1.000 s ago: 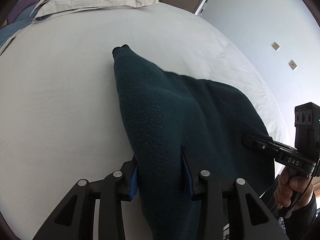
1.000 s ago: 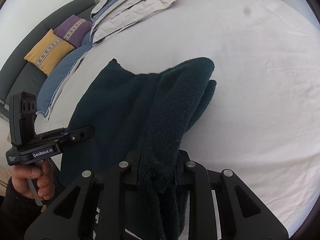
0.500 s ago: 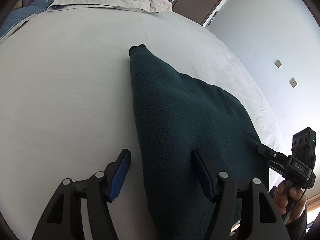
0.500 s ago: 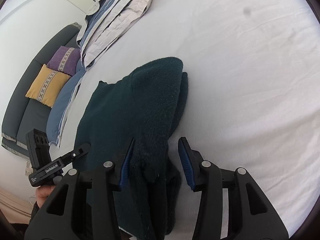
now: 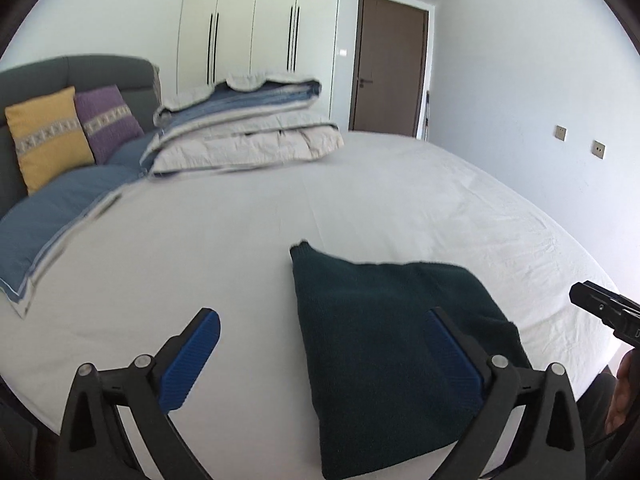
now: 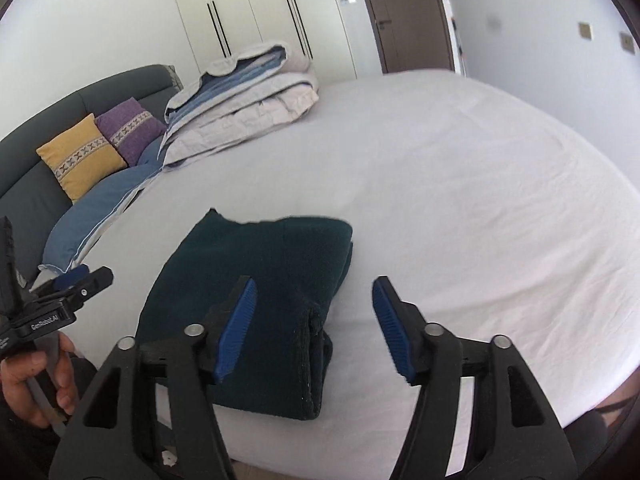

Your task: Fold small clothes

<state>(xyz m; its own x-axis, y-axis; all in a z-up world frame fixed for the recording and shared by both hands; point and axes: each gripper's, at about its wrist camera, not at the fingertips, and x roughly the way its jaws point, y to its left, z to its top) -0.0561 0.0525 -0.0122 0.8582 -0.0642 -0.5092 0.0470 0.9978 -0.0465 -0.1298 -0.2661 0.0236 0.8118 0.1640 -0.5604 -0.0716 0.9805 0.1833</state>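
Observation:
A dark green knitted sweater (image 5: 384,344) lies folded on the white bed sheet (image 5: 360,208) near the bed's front edge. It also shows in the right wrist view (image 6: 264,288). My left gripper (image 5: 324,360) is open and empty, raised above the sweater's left part. My right gripper (image 6: 314,324) is open and empty, above the sweater's thick folded right edge. Each gripper shows in the other's view, the right one (image 5: 600,312) and the left one (image 6: 60,300).
A folded duvet (image 5: 248,132) lies at the far side of the bed. Yellow (image 5: 44,136) and purple (image 5: 108,120) cushions lean on the grey headboard at the left. A blue pillow (image 5: 52,216) lies beside them. Wardrobes and a brown door (image 5: 388,64) stand behind.
Both grippers let go of the sweater, opened wide and pulled back and up. The sweater now lies flat and folded on the sheet.

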